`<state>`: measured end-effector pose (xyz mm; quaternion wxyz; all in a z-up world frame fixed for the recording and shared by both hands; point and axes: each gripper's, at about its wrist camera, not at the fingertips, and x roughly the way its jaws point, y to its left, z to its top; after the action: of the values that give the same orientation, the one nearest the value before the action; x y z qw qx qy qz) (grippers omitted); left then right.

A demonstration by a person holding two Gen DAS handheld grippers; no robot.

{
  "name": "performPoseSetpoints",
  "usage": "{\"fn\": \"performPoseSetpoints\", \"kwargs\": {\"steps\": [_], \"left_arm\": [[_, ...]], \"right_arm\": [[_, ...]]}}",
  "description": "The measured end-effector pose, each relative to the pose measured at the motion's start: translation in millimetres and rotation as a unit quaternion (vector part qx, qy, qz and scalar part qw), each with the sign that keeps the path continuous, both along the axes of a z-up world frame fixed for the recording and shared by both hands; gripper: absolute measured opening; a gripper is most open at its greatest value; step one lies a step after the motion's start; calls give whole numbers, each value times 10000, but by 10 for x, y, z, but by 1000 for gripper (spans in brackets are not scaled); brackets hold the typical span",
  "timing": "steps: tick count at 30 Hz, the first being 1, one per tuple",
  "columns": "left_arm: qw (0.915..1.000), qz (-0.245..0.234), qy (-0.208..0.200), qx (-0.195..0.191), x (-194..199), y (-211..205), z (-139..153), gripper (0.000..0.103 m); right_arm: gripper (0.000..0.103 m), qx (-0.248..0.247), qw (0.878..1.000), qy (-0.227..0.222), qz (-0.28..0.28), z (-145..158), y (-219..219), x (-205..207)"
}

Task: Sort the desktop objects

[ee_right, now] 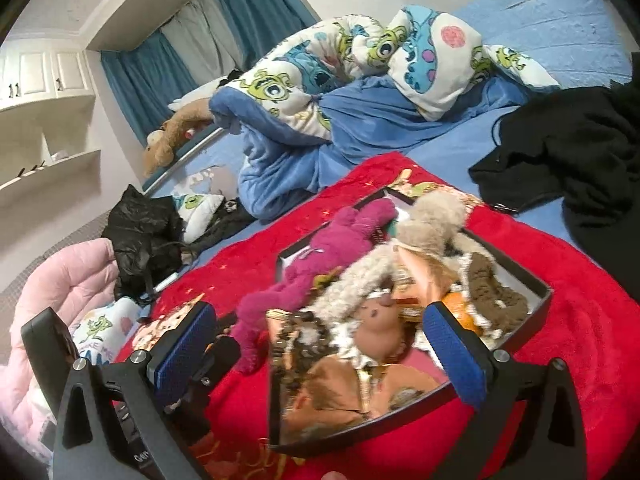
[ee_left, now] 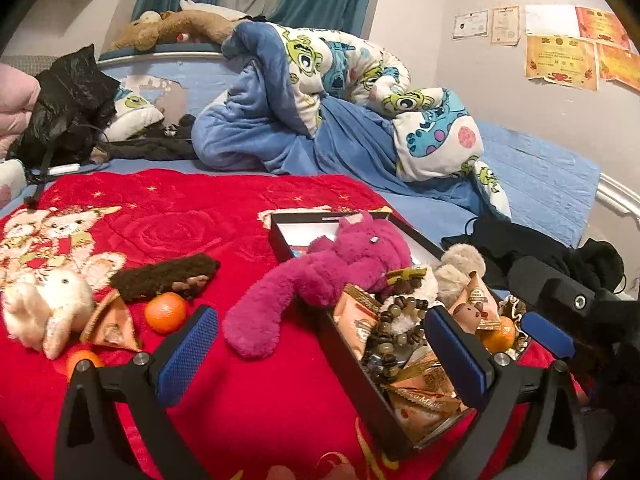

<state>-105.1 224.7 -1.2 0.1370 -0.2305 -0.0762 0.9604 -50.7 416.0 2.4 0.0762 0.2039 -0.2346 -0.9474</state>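
Observation:
A black box (ee_left: 360, 396) sits on the red blanket (ee_left: 180, 216), holding snack packets (ee_left: 420, 400), a bead bracelet (ee_left: 396, 328), a tangerine (ee_left: 500, 334) and plush toys. A magenta plush (ee_left: 320, 276) hangs over its left wall. To the left lie a white plush (ee_left: 48, 308), a brown furry piece (ee_left: 164, 276), a snack packet (ee_left: 114, 326) and two tangerines (ee_left: 165, 313). My left gripper (ee_left: 320, 356) is open and empty above the box's near left wall. My right gripper (ee_right: 320, 352) is open and empty over the box (ee_right: 544, 292) and a beige plush (ee_right: 424, 224).
A crumpled blue cartoon quilt (ee_left: 320, 92) lies behind the red blanket. Black clothing (ee_left: 552, 256) lies at the right, a black bag (ee_left: 68, 100) at the left. A pink quilt (ee_right: 60, 300) is at the left in the right wrist view.

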Motion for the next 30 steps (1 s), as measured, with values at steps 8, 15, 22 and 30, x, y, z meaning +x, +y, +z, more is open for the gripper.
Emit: {"fn": "performPoseSetpoints", "kwargs": {"steps": [8, 15, 22, 30], "left_arm": [[9994, 243, 145, -191, 115, -291, 91, 103], [9977, 577, 152, -331, 172, -780, 129, 103], [9933, 1057, 112, -453, 260, -1394, 104, 103], [9888, 1347, 116, -625, 355, -1825, 88, 103]], "right_arm": [[103, -46, 9997, 121, 190, 75, -263, 3], [103, -107, 9992, 153, 345, 104, -561, -40], [103, -164, 9975, 117, 671, 111, -976, -107], [103, -78, 9953, 153, 956, 153, -1393, -124]]}}
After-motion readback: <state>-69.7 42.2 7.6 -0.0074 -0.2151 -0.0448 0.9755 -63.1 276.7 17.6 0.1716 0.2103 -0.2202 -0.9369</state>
